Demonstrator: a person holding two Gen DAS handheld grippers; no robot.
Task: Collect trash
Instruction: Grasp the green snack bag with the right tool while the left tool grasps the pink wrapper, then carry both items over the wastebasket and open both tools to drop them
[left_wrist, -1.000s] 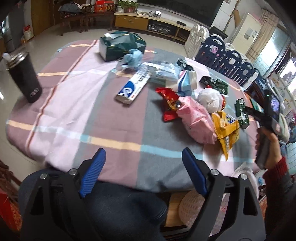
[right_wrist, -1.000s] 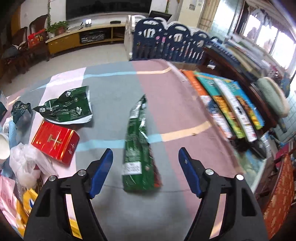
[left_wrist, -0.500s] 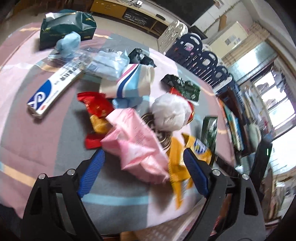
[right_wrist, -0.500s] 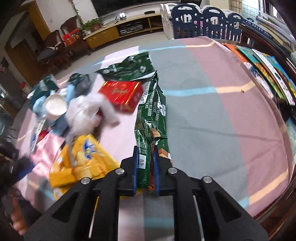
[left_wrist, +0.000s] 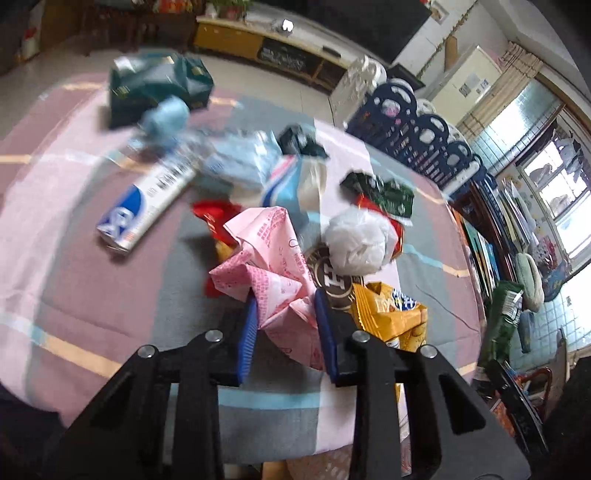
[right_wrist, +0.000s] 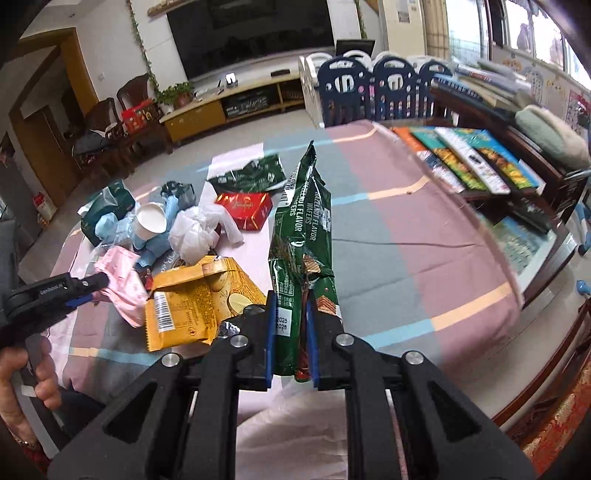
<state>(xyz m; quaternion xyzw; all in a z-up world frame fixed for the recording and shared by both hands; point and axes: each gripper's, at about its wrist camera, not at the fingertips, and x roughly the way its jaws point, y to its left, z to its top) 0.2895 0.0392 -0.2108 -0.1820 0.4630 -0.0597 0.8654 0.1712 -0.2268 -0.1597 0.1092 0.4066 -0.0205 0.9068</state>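
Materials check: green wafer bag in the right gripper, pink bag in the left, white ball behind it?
Green wafer bag: glossy plastic film, likely foil-lined; shiny highlights, sharp creases.
Pink bag: thin matte plastic film or paper, hard to tell; printed, soft crumples.
White ball: thin translucent plastic bag, wadded.

My green wafer bag (right_wrist: 301, 236) is pinched at its lower end, standing up off the cloth. My crumpled pink wrapper (left_wrist: 275, 266) sits squeezed beside a yellow chip bag (right_wrist: 192, 295), a white plastic wad (left_wrist: 356, 242) and a red box (right_wrist: 243, 208).
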